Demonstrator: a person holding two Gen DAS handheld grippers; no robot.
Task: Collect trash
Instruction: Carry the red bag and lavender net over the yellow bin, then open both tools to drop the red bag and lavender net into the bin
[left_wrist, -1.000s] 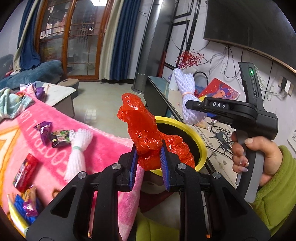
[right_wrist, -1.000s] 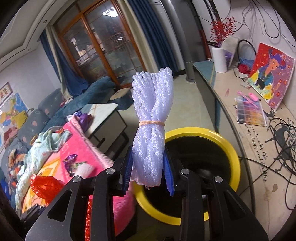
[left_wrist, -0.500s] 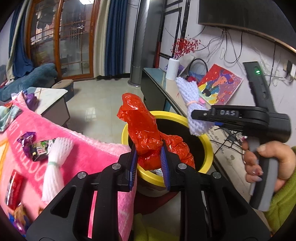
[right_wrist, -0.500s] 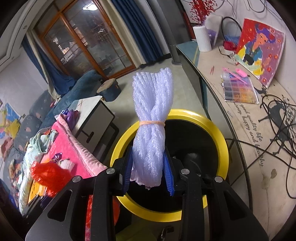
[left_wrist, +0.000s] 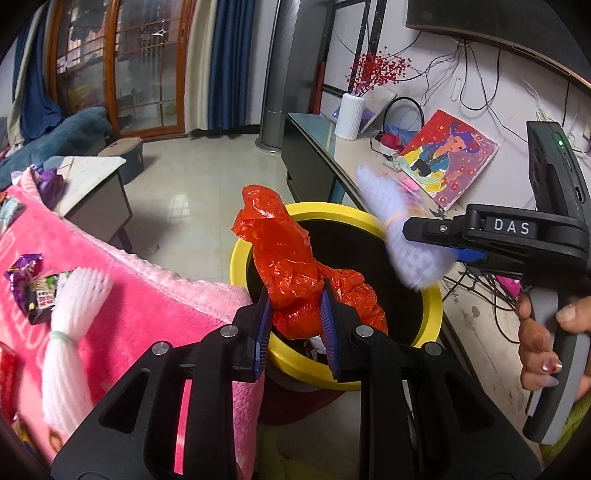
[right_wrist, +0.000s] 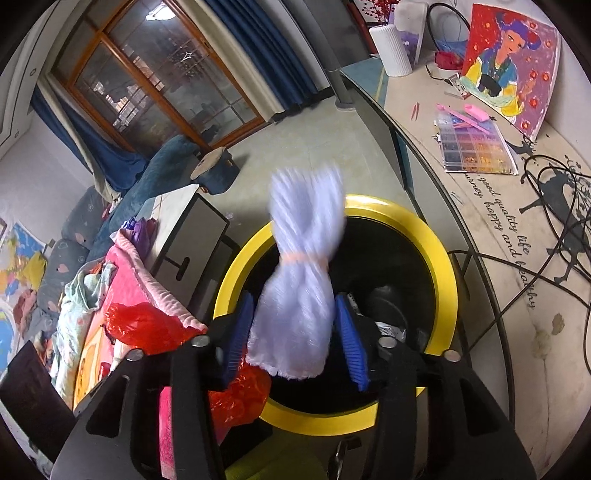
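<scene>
My left gripper (left_wrist: 295, 325) is shut on a crumpled red plastic bag (left_wrist: 284, 258) and holds it over the near rim of the yellow-rimmed black trash bin (left_wrist: 243, 254). My right gripper (right_wrist: 295, 339) is open above the bin (right_wrist: 447, 266); its blue pads stand apart from the white foam net bundle (right_wrist: 299, 280), which is motion-blurred between them. The bundle (left_wrist: 402, 240) and the right gripper also show in the left wrist view, over the bin's far side. The red bag (right_wrist: 147, 328) shows in the right wrist view at lower left.
A pink blanket (left_wrist: 147, 306) left of the bin holds another white foam net (left_wrist: 70, 332) and snack wrappers (left_wrist: 33, 288). A glass-topped console (right_wrist: 498, 206) with cables, a vase and a painting runs along the right. A small table (left_wrist: 88, 184) stands behind the blanket.
Both grippers have moved closer over the bin. The right gripper's jaws have opened and the foam net bundle has come loose, blurred with motion. The left gripper keeps its hold on the red bag.
</scene>
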